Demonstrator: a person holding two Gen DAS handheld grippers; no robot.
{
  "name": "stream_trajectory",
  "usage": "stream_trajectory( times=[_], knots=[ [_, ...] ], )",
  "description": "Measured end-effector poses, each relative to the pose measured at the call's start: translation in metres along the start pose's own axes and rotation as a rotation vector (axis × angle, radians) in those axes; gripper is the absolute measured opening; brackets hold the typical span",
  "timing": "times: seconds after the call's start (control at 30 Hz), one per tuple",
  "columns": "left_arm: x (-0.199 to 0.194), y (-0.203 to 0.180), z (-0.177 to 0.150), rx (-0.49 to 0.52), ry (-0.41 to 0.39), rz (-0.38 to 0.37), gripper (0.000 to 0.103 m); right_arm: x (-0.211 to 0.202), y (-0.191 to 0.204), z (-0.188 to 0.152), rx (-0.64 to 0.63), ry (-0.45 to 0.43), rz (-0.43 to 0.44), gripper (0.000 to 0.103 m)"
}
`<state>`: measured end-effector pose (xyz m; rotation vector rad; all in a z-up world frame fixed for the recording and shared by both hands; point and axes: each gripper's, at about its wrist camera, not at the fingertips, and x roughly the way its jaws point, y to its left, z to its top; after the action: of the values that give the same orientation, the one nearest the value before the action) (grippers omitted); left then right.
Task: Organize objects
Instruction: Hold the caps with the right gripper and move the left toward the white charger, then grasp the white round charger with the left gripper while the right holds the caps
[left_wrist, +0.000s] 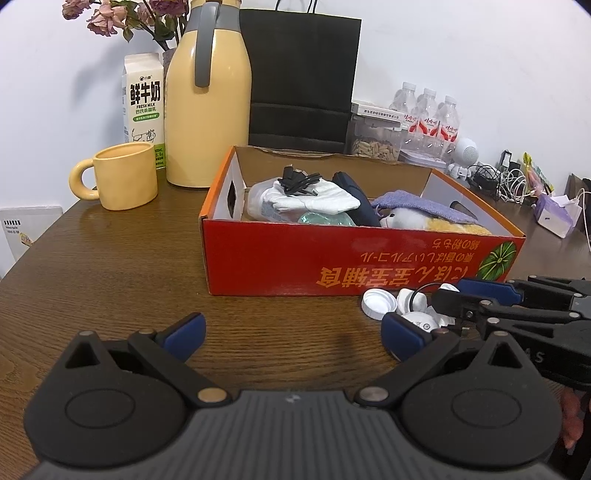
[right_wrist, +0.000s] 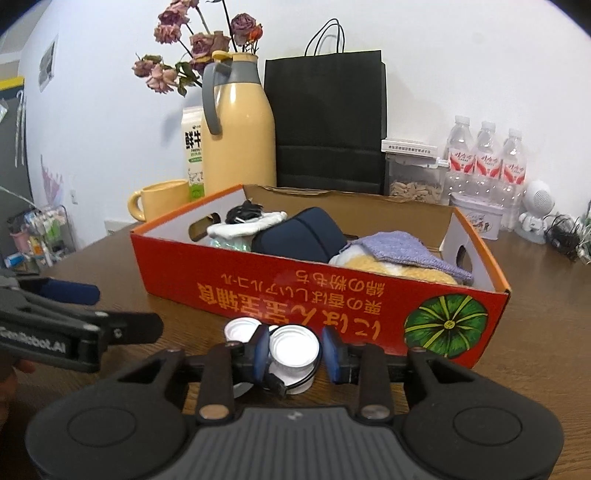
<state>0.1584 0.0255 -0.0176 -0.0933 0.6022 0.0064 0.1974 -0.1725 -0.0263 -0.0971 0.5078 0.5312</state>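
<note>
Only right wrist view shows tool (right_wrist: 293, 349) straddling caps (right_wrist: 293, 347).

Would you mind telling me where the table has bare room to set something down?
Bare wood lies left of the red box, below the yellow mug. It is crowded in front of the box's right half, where white caps sit between the right claw pads.

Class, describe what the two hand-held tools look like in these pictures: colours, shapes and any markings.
Both tools share one design. The left tool has a ribbed grey body, two round black housings, angular black linkage arms with metal pivot pins, and blue pads on its fingers. The right tool looks the same, with blue pads. Seen from the right wrist camera, the left tool's side carries white lettering, partly cut off. No sleeve shows.
</note>
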Motion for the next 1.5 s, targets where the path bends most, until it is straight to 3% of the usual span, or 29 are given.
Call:
stream_trajectory(
  times=[0.23,0.37,0.47,0.87,1.0,1.17,1.23,1.5],
  knots=[
    [0.001,0.000,0.000,0.003,0.004,0.002,0.103,-0.003,-0.009,0.000,0.072,0.005,0.099,0.030],
    [0.002,-0.002,-0.002,0.014,0.012,-0.004,0.103,-0.001,-0.010,-0.002,0.074,0.022,0.040,0.030],
    [0.003,-0.006,-0.003,0.034,0.017,-0.025,0.103,-0.001,-0.010,-0.003,0.074,0.028,0.053,0.030],
    [0.021,-0.050,-0.016,0.256,0.094,-0.137,0.103,0.002,-0.009,-0.005,0.076,0.055,0.075,0.030],
    [0.027,-0.056,-0.013,0.281,0.072,-0.168,0.102,0.005,-0.010,-0.006,0.081,0.079,0.086,0.030],
    [0.034,-0.056,-0.009,0.296,0.088,-0.232,0.073,0.006,-0.012,-0.005,0.089,0.082,0.093,0.030],
    [0.031,-0.057,-0.010,0.305,0.079,-0.266,0.042,0.006,-0.013,-0.006,0.089,0.083,0.085,0.030],
    [0.024,-0.057,-0.013,0.304,0.054,-0.255,0.040,0.006,-0.012,-0.007,0.069,0.085,0.064,0.030]
  ],
)
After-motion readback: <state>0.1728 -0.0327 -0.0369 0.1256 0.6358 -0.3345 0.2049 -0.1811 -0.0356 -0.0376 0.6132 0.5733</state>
